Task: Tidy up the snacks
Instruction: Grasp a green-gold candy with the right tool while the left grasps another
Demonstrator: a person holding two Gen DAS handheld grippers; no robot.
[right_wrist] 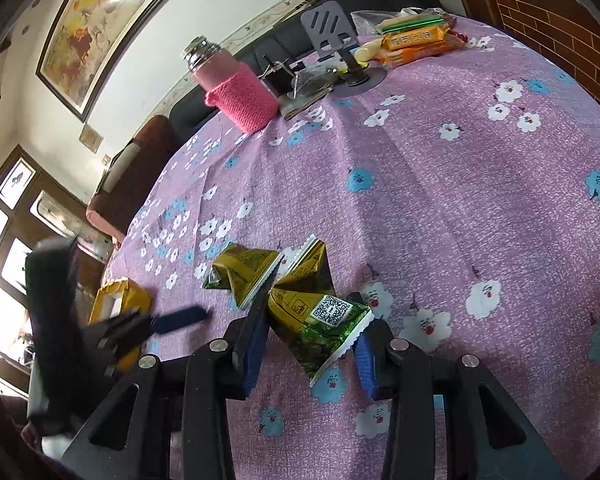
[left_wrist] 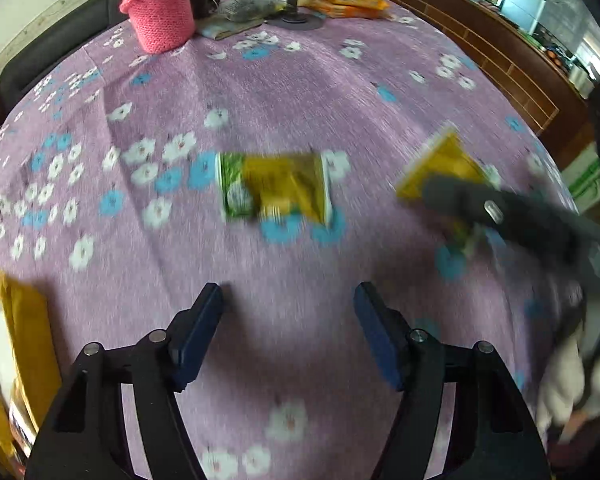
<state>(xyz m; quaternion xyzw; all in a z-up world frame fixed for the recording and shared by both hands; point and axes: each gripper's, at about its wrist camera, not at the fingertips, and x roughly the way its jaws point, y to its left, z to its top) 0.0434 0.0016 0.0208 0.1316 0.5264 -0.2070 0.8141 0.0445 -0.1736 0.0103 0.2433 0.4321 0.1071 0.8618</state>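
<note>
Two green-and-yellow snack packets lie on the purple flowered tablecloth. In the left wrist view one packet (left_wrist: 274,188) lies ahead of my open, empty left gripper (left_wrist: 288,300); the other (left_wrist: 440,168) lies at right under the right gripper's arm. In the right wrist view my right gripper (right_wrist: 312,316) is open, with its jaws on either side of the near packet (right_wrist: 320,320), not closed on it. The second packet (right_wrist: 244,272) lies just beyond, touching it. The left gripper (right_wrist: 176,320) shows at left, blurred.
A yellow box (left_wrist: 16,340) sits at the table's left edge, also in the right wrist view (right_wrist: 118,298). At the far side stand a pink-sleeved flask (right_wrist: 236,88), a grey phone stand (right_wrist: 340,44) and orange biscuit packs (right_wrist: 416,42). A sofa lies beyond.
</note>
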